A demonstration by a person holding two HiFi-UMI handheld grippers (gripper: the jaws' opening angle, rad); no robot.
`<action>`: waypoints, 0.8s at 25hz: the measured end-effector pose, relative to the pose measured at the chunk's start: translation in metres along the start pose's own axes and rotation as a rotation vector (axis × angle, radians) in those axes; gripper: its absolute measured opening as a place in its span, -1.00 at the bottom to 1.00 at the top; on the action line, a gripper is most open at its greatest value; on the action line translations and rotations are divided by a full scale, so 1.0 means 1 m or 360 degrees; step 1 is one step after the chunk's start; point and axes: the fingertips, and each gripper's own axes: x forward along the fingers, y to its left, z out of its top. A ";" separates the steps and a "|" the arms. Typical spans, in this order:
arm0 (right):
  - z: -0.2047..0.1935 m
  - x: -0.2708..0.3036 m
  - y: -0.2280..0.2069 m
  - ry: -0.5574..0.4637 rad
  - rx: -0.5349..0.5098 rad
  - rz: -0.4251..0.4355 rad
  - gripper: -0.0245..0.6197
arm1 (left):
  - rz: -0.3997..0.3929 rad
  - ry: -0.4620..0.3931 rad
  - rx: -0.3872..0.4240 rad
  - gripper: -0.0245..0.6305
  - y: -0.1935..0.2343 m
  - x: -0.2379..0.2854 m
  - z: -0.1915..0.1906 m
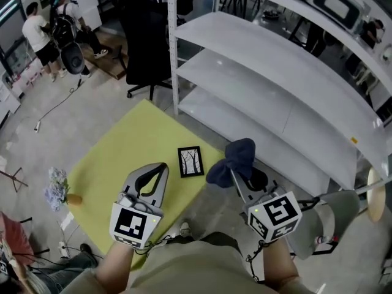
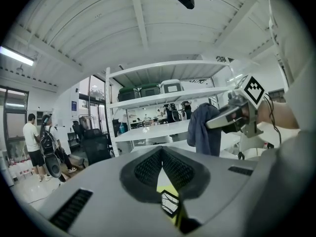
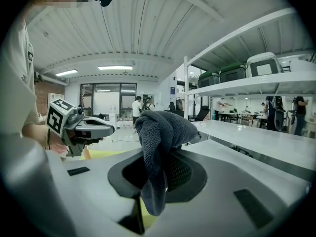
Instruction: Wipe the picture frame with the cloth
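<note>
A small black picture frame (image 1: 190, 161) with a tree drawing lies flat on the yellow mat (image 1: 116, 164). My left gripper (image 1: 163, 166) hangs just left of the frame, jaws shut with nothing between them. In the left gripper view the frame (image 2: 169, 203) shows below the closed tips of that gripper (image 2: 161, 151). Just right of the frame, my right gripper (image 1: 234, 171) is shut on a dark blue cloth (image 1: 236, 158). In the right gripper view the cloth (image 3: 160, 127) bunches over the tips and drapes down between the jaws.
White metal shelves (image 1: 275, 84) run along the mat's far right side. A black office chair (image 1: 147, 35) stands beyond the mat. A vase of pale flowers (image 1: 58, 188) sits at the mat's left corner. People (image 1: 40, 35) stand far back left. A stool (image 1: 376, 195) is at the right.
</note>
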 end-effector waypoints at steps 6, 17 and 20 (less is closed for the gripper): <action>-0.006 0.027 -0.026 0.0032 0.0009 0.0090 -0.73 | 0.0106 0.0059 0.0010 -0.90 0.016 0.028 -0.005; -0.023 0.103 -0.065 0.0137 -0.0035 0.0276 -0.73 | 0.0185 0.0202 -0.0089 -0.90 0.030 0.088 -0.038; -0.033 0.133 -0.064 0.0179 -0.0076 0.0344 -0.73 | 0.0189 0.0247 -0.0112 -0.90 0.033 0.103 -0.057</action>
